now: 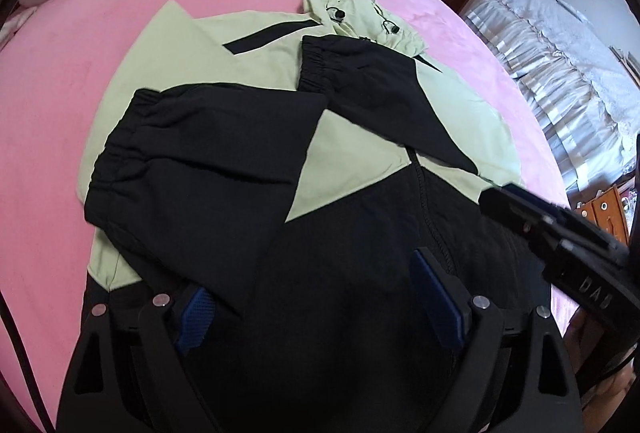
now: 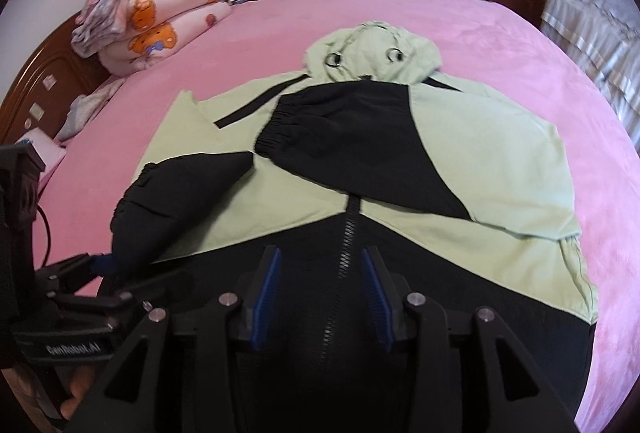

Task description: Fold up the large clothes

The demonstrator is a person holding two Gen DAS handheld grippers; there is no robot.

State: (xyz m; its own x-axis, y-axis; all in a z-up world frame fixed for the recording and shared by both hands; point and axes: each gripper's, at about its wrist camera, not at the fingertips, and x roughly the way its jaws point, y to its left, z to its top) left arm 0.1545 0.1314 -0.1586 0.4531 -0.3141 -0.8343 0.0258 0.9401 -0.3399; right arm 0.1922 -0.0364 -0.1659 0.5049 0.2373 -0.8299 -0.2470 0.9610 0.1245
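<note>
Pale-green and black zip-up hooded jacket (image 2: 360, 161) lies on the pink bedspread (image 2: 520, 45), sleeves folded across its chest; left gripper (image 1: 320, 301) and right gripper (image 2: 320, 293) hover over the hem, jaws spread, holding nothing.

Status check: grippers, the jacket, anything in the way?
Left gripper open over black hem. Right gripper open, straddling zipper. Hooded jacket flat on pink bed, both sleeves folded in. Nothing in the way.

The left claw (image 2: 100, 263) body reads "GenRobot.AI"; the right claw (image 1: 504, 199) "DAS".
</note>
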